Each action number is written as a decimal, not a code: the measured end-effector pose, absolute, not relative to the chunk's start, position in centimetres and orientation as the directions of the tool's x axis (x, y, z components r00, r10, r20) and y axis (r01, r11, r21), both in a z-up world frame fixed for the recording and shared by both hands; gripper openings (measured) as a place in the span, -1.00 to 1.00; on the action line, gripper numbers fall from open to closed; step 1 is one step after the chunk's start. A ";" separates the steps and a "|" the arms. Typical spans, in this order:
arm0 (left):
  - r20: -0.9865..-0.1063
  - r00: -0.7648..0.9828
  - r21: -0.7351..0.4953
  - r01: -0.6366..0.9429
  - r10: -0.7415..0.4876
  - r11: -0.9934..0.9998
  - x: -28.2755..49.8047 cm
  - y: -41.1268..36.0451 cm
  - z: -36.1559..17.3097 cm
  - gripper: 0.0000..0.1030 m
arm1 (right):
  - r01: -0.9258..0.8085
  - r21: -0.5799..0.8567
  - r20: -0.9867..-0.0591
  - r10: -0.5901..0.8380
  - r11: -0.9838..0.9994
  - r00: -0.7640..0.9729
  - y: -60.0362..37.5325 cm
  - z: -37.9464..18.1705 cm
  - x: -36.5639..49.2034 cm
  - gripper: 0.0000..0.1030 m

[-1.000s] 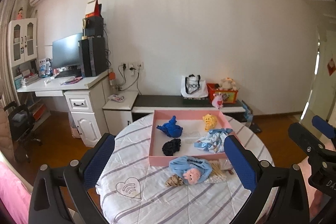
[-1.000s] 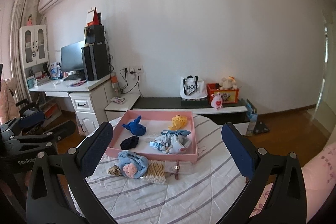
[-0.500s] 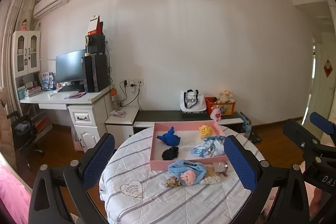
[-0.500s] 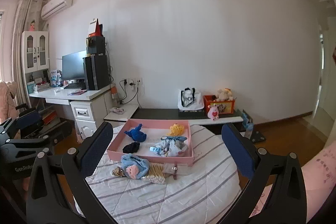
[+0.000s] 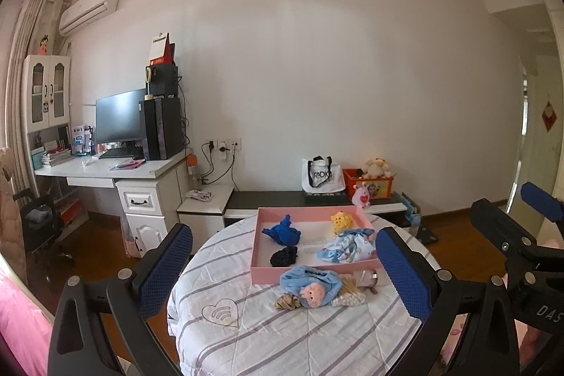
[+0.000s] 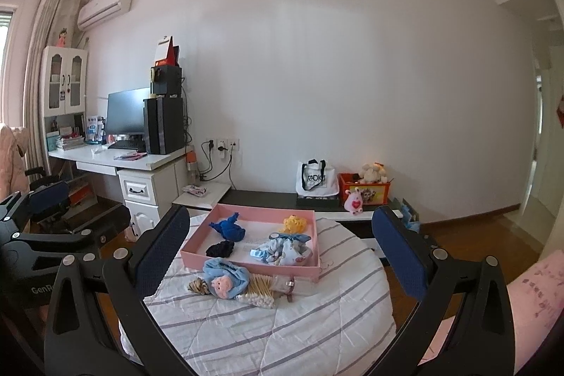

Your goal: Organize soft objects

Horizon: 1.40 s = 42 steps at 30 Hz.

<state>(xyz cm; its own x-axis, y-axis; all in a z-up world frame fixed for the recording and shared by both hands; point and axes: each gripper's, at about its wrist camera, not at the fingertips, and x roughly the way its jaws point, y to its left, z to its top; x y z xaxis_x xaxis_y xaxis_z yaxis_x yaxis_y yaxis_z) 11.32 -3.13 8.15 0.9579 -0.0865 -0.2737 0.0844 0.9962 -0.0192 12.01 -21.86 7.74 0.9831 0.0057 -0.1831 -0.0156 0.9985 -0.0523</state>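
— Two grippers were up, both well back from the round table (image 5: 246, 333). The left gripper (image 5: 283, 273) had its jaws spread wide with nothing between them, and the right gripper (image 6: 282, 256) was just the same, released and bare.

— And where were the soft things?

— Most lay inside the pink tray (image 5: 259, 236) on the striped cloth. A royal-blue cloth toy (image 5: 282, 233) sat toward the tray's far left, a small dark bundle (image 5: 284, 257) lay nearer the front wall on that side, a yellow plush (image 5: 341, 221) was at the far right, and a pale blue printed cloth (image 5: 347, 249) was heaped in the near right corner.

— Anything outside the tray?

— Yes. Just in front of its near wall, a light blue plush with a pink face (image 5: 312, 284) lay on the cloth, touching or almost touching the tray wall. A small striped brown piece (image 5: 287, 302) was beside it on the left, and a clear pack of cotton swabs (image 6: 259, 291) lay against its right side.

— Could each gripper be seen from the other?

— The right one showed at the right edge of the left wrist view, and the left one at the left edge of the right wrist view. Neither touched any object.

— What stood behind?

— A white desk (image 6: 105, 161) with a monitor (image 6: 125, 110), and a low bench (image 5: 282, 199) carrying a tote bag (image 5: 321, 175).
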 end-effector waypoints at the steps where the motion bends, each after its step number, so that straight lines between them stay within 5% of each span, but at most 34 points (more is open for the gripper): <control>1: -0.277 0.957 -0.022 0.085 -0.087 0.996 11.4 -3.1 8.1 1.00 | -0.016 -0.053 -0.184 0.005 0.998 0.983 -21.8 7.7 12.0 1.00; 27: -0.311 0.947 -0.040 0.068 -0.077 0.997 11.9 -2.3 7.6 1.00 | -0.015 -0.063 -0.200 0.002 0.998 0.980 -21.6 7.1 12.5 1.00; 42: -0.390 0.918 -0.036 0.064 -0.072 0.997 13.8 -1.7 6.8 1.00 | 0.004 -0.038 -0.287 -0.015 0.999 0.958 -22.3 5.3 15.3 1.00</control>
